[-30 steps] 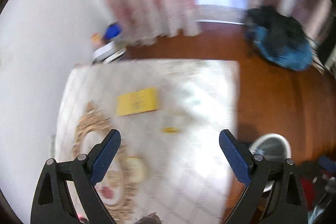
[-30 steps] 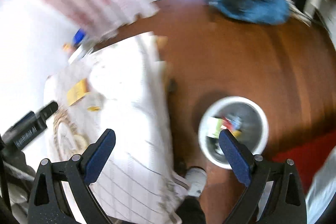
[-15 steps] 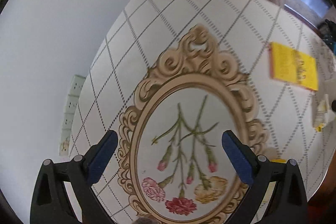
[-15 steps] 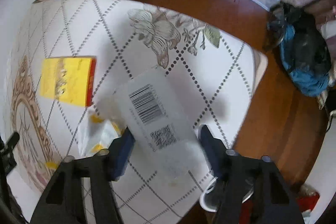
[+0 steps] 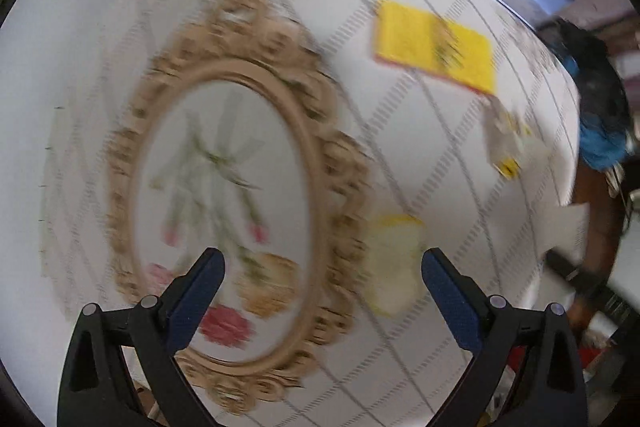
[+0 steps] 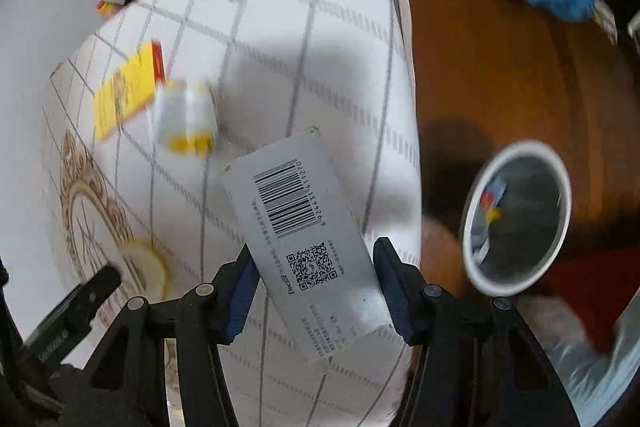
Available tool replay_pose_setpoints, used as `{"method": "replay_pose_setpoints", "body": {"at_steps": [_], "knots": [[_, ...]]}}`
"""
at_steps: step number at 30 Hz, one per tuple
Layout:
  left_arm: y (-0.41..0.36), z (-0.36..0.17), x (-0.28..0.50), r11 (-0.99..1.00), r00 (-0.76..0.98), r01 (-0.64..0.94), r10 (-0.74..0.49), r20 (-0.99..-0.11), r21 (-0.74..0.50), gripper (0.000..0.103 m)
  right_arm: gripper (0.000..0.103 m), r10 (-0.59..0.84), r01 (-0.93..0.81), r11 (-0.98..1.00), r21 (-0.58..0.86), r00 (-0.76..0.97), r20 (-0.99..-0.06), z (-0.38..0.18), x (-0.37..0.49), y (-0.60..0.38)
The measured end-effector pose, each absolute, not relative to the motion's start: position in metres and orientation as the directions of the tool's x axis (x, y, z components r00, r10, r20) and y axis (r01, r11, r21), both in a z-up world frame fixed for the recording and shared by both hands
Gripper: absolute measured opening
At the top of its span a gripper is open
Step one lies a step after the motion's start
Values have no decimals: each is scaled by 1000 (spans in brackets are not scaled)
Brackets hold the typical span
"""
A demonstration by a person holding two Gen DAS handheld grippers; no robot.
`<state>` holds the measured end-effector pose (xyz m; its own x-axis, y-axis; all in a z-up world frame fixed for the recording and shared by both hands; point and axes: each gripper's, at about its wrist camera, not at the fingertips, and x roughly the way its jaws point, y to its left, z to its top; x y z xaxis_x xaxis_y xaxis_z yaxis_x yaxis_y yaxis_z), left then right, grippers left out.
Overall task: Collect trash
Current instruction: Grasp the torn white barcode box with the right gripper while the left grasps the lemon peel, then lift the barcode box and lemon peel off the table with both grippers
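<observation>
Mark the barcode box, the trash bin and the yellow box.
barcode box (image 6: 308, 247), right wrist view, printed face near the QR code
trash bin (image 6: 478, 195), right wrist view, white rim, left side
yellow box (image 5: 434, 47), left wrist view, top face

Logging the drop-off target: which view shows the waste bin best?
The right wrist view: the white waste bin stands on the wooden floor beside the table, rim and contents visible, while the right gripper holds the grey box. The left wrist view does not show it.

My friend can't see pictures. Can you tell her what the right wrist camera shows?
The right gripper is shut on a grey barcode box, held above a white patterned table. A white trash bin stands on the wood floor to the right.
</observation>
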<state>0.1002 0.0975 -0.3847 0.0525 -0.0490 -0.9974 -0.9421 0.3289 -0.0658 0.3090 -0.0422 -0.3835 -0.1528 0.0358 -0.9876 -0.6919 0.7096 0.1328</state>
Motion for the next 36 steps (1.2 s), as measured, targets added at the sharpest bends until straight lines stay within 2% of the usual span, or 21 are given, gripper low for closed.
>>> {"method": "replay_pose_setpoints", "body": {"at_steps": [4, 5, 6, 7, 9, 10, 11, 12, 20, 28, 31, 35, 36], "knots": [[85, -403, 125, 403, 27, -914, -50, -998, -45, 100, 57, 30, -678, 726, 115, -135, -990, -401, 304, -62], [82, -407, 130, 426, 9, -904, -45, -999, -27, 88, 57, 32, -674, 731, 110, -127, -991, -403, 304, -65], [79, -412, 133, 457, -27, -889, -32, -999, 9, 70, 57, 41, -672, 732, 110, -119, -992, -404, 305, -64], [77, -415, 134, 472, -41, -881, -28, -999, 23, 64, 56, 40, -677, 729, 104, -110, -993, -404, 304, -63], [74, -417, 132, 479, -28, -878, -24, -999, 13, 47, 55, 33, -685, 723, 91, -96, -995, -405, 302, -59], [73, -416, 131, 477, -22, -879, -19, -1000, 10, 42, 55, 24, -696, 714, 78, -87, -996, -407, 301, -57], [71, -415, 129, 480, -19, -877, -15, -1000, 10, 32, 55, 16, -700, 711, 68, -81, -997, -407, 297, -49], [70, -415, 129, 486, -20, -874, -10, -1000, 13, 29, 55, 9, -702, 710, 60, -76, -997, -409, 296, -48], [74, -415, 121, 496, -8, -868, -6, -1000, 4, 29, 55, -32, -736, 676, -8, -19, -999, -408, 279, -36], [68, -408, 124, 520, -3, -854, 10, -1000, 8, 28, 52, -16, -727, 687, 2, -18, -1000, -405, 277, -39], [68, -399, 124, 527, 0, -850, 38, -999, 20, 13, 52, 17, -702, 711, 42, -42, -999, -400, 283, -47], [67, -381, 124, 543, 14, -839, 74, -997, 29, 11, 52, 63, -694, 715, 78, -47, -997, -386, 285, -58], [66, -377, 125, 546, 17, -837, 83, -996, 31, 6, 52, 70, -695, 714, 83, -47, -996, -383, 285, -61]]}}
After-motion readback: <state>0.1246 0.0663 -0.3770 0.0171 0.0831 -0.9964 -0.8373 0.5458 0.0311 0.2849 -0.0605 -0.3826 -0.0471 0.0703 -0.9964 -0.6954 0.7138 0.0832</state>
